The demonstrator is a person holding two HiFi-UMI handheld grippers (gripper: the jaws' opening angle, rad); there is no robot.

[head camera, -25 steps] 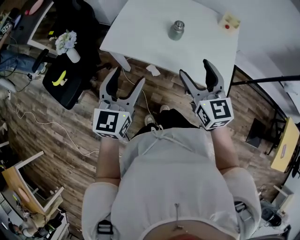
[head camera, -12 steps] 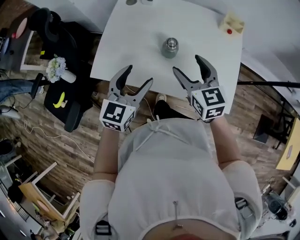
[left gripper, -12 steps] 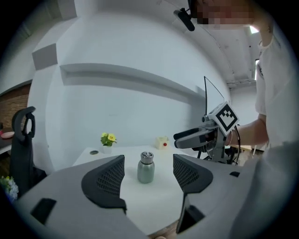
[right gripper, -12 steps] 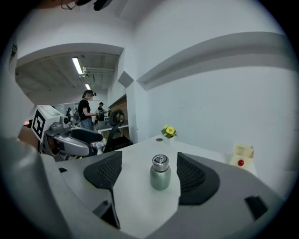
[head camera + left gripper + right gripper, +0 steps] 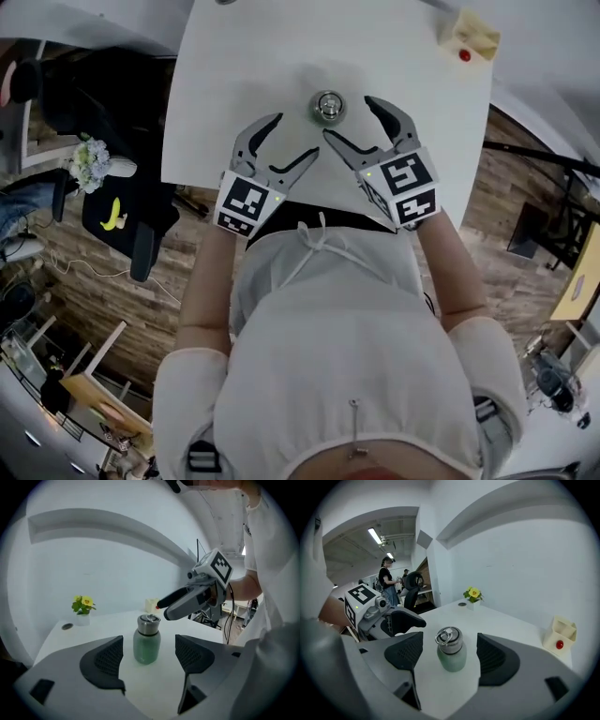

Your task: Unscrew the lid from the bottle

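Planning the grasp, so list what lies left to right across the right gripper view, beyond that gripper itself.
left gripper, jaws opening with nothing between them → green bottle with its steel lid → cream box with a red button

A white desk [image 5: 234, 84] stands on a wood-plank floor [image 5: 103, 291], against a plain white wall [image 5: 525, 564]. A black office chair [image 5: 150, 211] sits off the desk's left edge. Strip lights [image 5: 375, 535] glow on the ceiling.
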